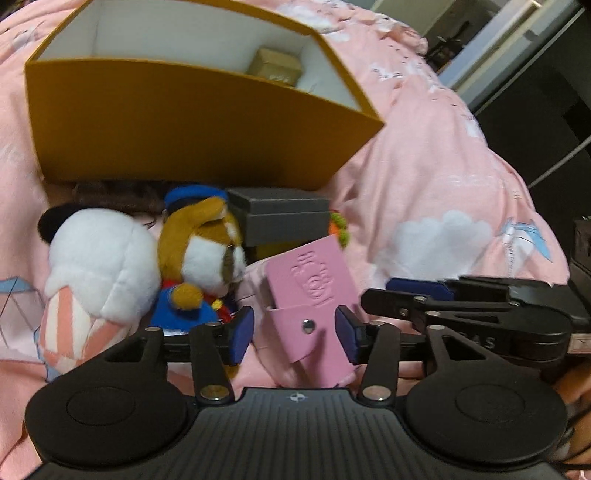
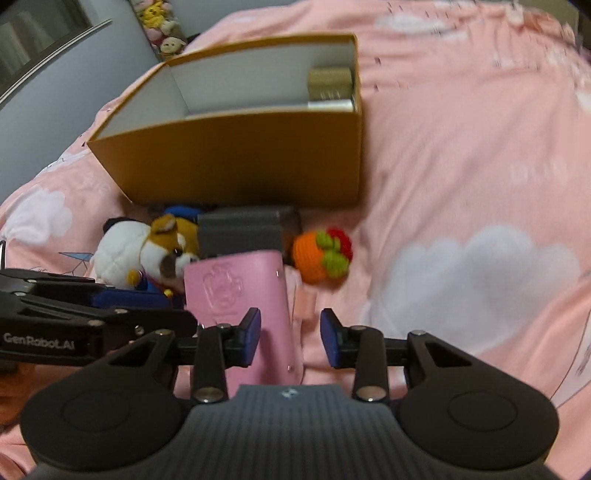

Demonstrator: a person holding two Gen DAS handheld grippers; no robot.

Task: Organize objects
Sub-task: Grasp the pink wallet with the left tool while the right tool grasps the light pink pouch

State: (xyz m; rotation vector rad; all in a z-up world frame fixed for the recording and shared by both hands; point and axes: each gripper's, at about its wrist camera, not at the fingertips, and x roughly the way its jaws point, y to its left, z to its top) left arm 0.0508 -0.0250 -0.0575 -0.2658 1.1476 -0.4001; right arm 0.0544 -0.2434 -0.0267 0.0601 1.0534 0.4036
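Observation:
A pink leather case [image 1: 314, 295] with a snap flap lies on the pink bedspread, between the pads of both grippers. My left gripper [image 1: 294, 334] is open around its lower part, pads apart from it. My right gripper [image 2: 290, 338] is open; the case [image 2: 236, 291] sits by its left pad. An open yellow box [image 1: 192, 122] stands behind, with a small gold box [image 1: 275, 66] inside. A white plush [image 1: 99, 266], a brown dog plush [image 1: 207, 243], a grey box [image 1: 284, 218] and an orange crochet toy [image 2: 319, 258] lie in front of the yellow box [image 2: 240, 155].
The right gripper's body [image 1: 480, 310] reaches in from the right in the left wrist view; the left gripper's body [image 2: 74, 317] shows at left in the right wrist view. The pink bedspread [image 2: 461, 184] spreads to the right. Plush toys [image 2: 162, 22] sit far behind.

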